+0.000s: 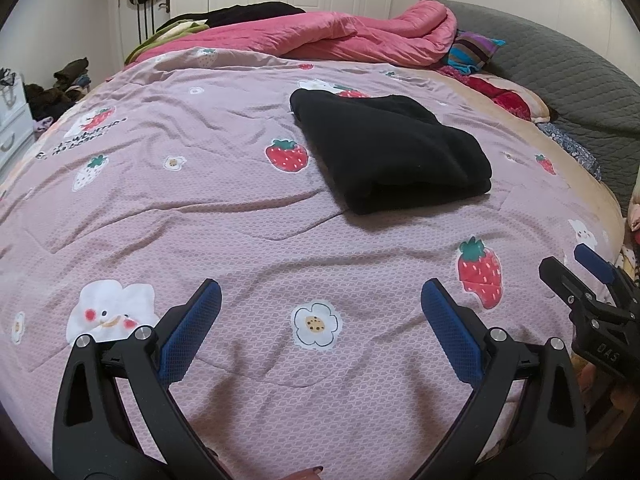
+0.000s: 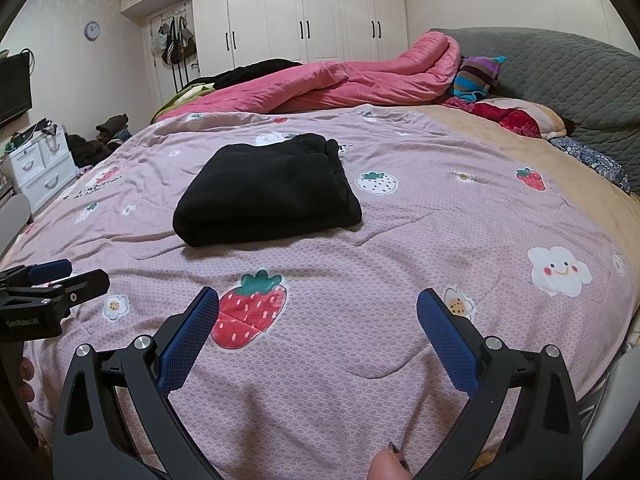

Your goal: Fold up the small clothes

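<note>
**A:** Start with your left wrist view. What do you have?

**B:** Your left gripper (image 1: 320, 300) fills the bottom of the frame with its blue pads (image 1: 192, 332) spread wide, and nothing sits between them. Under them lies the pink quilt (image 1: 200, 208) with its strawberries and flowers. The black folded garment (image 1: 392, 152) lies right of centre, in the upper middle of the frame, flat on that quilt and well apart from your fingers. At the right edge your right gripper (image 1: 576, 268) pokes in; from here you cannot tell how far it gapes.

**A:** And behind the garment?

**B:** A rumpled pink duvet (image 1: 360, 36) runs across the top, with a striped pillow (image 1: 472, 50) to its right and the grey headboard (image 1: 560, 64) in the upper right.

**A:** Now your right wrist view.

**B:** Your right gripper (image 2: 318, 300) stands just as wide at the bottom of the frame, empty, above a printed strawberry. The black folded garment (image 2: 268, 192) lies left of centre in the middle of the frame, its folded edge toward you, again clear of the fingers. Your left gripper (image 2: 60, 272) enters at the left edge, low. White wardrobe doors (image 2: 304, 16) line the top.
</note>
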Demonstrator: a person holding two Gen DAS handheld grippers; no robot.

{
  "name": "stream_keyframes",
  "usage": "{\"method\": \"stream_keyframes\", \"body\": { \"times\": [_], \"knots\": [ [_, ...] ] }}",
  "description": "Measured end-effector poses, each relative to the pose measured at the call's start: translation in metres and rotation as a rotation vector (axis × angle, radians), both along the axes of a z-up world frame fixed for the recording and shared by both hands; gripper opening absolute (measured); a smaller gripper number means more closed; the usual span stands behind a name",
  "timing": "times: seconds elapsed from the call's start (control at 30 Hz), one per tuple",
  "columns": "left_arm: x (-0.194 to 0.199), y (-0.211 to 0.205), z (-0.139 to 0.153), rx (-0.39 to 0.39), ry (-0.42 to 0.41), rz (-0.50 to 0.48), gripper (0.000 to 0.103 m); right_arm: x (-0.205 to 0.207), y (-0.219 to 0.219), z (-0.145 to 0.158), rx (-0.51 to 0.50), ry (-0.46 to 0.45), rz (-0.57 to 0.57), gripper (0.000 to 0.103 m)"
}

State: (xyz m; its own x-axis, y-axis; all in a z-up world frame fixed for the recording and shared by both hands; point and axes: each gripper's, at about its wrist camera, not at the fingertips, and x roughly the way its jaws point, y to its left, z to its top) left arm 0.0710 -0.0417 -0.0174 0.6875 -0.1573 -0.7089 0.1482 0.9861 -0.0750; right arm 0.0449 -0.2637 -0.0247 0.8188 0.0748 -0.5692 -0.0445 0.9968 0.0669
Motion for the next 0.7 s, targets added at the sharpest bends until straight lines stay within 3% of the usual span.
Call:
{"method": "stream_keyframes", "body": {
  "times": [0.5,0.7],
  "knots": [
    [-0.003,-0.004,0.001,0.02,0.009,-0.015,0.094,-0.005,-0.002,0.004,-0.007,-0.007,-0.021,0.099],
    [-0.002,0.009,0.002,-0.003,0.015,-0.001,0.094,-0.033,-0.044,0.022,0.089,-0.023,-0.124,0.099]
  ]
}}
